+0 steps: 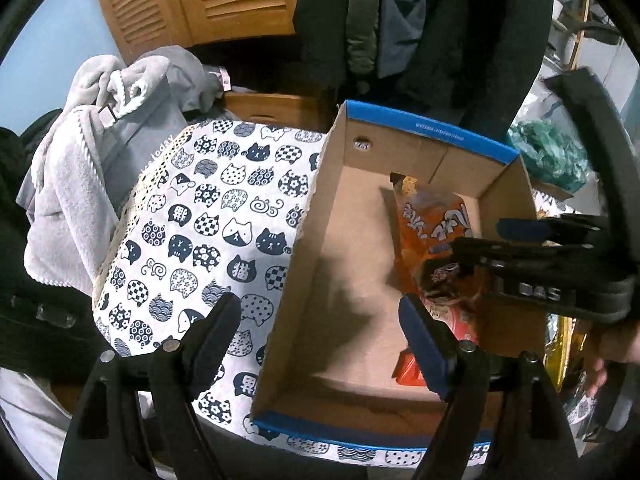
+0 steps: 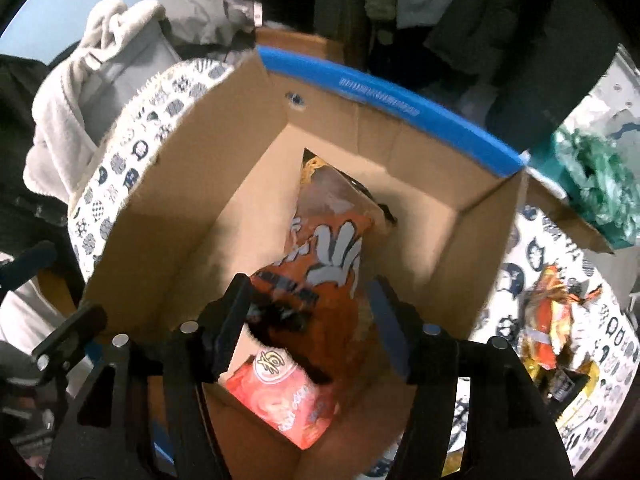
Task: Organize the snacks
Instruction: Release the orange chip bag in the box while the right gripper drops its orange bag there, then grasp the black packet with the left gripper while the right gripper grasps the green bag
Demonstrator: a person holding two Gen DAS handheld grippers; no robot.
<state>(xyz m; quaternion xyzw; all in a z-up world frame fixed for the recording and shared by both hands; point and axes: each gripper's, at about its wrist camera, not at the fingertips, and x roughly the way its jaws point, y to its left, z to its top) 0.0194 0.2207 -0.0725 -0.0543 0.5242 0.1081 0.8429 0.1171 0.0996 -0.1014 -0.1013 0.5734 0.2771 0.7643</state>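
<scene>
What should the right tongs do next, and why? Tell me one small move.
Probably lift the right tongs straight up out of the cardboard box. Their jaws stand apart around the orange snack bag, which already lies inside on the box floor beside a red packet, so it looks delivered. More snack packets lie outside on the cat-print cloth.

My table's cat-print cloth (image 1: 208, 216) meets a grey towel heap (image 1: 80, 184) at its left edge. Louvred wooden doors (image 1: 200, 0) and dark coats (image 1: 400, 20) hang behind; crumpled green plastic (image 1: 548, 156) sits at the far right corner.
</scene>
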